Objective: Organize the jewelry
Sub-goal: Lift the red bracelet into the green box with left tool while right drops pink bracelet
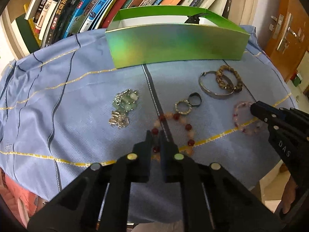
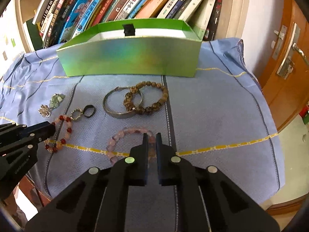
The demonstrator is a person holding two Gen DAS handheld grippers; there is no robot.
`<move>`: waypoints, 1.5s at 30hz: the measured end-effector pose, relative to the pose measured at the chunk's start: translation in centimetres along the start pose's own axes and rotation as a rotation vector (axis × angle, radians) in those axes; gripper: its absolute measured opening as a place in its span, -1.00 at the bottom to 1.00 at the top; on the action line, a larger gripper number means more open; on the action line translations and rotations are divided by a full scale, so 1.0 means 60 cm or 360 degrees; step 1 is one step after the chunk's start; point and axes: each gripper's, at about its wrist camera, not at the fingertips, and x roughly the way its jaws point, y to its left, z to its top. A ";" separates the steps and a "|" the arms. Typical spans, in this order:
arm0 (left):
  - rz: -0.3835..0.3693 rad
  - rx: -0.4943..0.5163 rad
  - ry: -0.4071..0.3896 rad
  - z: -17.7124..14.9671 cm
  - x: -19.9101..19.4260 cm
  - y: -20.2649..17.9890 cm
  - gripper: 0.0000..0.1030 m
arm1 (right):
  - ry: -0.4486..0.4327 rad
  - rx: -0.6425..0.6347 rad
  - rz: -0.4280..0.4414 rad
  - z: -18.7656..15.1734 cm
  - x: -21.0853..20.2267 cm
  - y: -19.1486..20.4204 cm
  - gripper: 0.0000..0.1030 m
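A red-and-pink bead bracelet (image 1: 188, 126) lies on the blue cloth (image 1: 77, 116), and my left gripper (image 1: 155, 135) is shut on its near-left side, with beads showing between the fingers. A pale pink bead bracelet (image 2: 123, 133) lies further right, and my right gripper (image 2: 152, 137) is shut on its near-right beads. In the left wrist view the right gripper (image 1: 253, 108) comes in from the right onto the pale pink bracelet (image 1: 237, 107). In the right wrist view the left gripper (image 2: 52, 128) reaches in from the left at the red-and-pink bracelet (image 2: 68, 130). An open green box (image 1: 173, 44) stands behind.
A silver bangle (image 2: 115, 114) and a brown bead bracelet (image 2: 154, 106) overlap in front of the green box (image 2: 131, 58). A dark ring (image 2: 89, 112), a sparkly ring (image 2: 76, 115) and a green-bead chain (image 2: 52, 104) lie left. Books (image 2: 115, 5) line the back and a door (image 2: 289, 58) is right.
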 end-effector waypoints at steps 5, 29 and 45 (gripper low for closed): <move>0.0026 -0.0019 -0.0115 0.005 -0.038 0.005 -0.84 | -0.0105 0.0018 -0.0020 0.016 -0.035 -0.010 -0.84; -0.0071 -0.0088 -0.0603 0.207 -0.152 0.046 -0.84 | -0.0574 0.0001 0.0000 0.220 -0.135 -0.018 -0.84; 0.0011 -0.0128 -0.0236 0.305 0.081 0.031 -0.44 | -0.0146 0.0083 -0.0104 0.296 0.083 -0.029 -0.25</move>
